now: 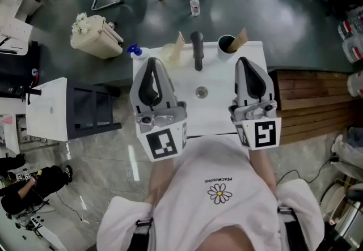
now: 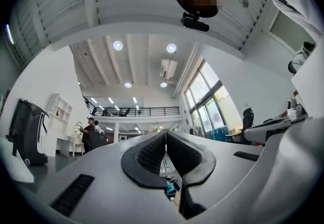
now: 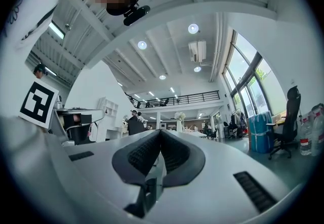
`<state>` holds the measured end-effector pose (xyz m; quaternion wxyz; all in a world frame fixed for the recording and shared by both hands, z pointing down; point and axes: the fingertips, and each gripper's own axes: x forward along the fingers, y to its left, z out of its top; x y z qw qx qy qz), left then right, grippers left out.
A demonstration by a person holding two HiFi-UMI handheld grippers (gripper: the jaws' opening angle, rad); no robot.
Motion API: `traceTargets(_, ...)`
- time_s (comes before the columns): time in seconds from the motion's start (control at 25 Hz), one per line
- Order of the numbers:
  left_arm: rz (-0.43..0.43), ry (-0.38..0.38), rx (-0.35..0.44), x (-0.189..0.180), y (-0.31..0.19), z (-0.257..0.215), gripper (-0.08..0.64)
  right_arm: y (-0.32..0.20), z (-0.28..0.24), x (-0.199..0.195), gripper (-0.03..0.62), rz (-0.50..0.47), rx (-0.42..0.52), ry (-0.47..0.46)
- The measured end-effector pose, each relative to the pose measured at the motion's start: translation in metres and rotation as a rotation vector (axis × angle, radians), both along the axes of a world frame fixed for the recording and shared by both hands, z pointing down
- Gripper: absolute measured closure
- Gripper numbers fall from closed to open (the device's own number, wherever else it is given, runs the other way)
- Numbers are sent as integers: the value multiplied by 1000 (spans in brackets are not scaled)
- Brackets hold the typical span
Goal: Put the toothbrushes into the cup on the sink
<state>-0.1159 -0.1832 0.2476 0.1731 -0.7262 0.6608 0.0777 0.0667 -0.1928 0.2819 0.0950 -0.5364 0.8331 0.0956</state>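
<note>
Both the left gripper (image 1: 152, 66) and the right gripper (image 1: 245, 64) hover above the sink (image 1: 221, 114), jaws pressed together on nothing, so filling the cup (image 1: 227, 44) at its back right corner seems unstarted.

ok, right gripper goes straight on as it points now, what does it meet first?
Likely nothing near. Seen from the right gripper, only open room lies ahead, with no cup in sight. In the head view the black cup sits just ahead-left of its tip, probably below its line; depth unclear.
</note>
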Motion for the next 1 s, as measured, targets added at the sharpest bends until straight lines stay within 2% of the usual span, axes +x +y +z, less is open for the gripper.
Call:
traceTargets(0.12,-1,6,2,0,1,1,543,0,3,-2,580,-3,-9,13)
traceTargets(0.32,-15,52,-45,1,-1,6,545,-1,4,-6,580,-1,-15,60)
traceTargets(0.56,-13,48,-66,2,-2,14,545,1,5,-7,580,2,-7,74)
traceTargets(0.72,-9,16,-50,1,-2,13,545,0,6,-5,580,13,-11,80)
traceTargets(1.0,-9,22,-63,0,-3,16,545,-1,12,0,580,31,-44,75)
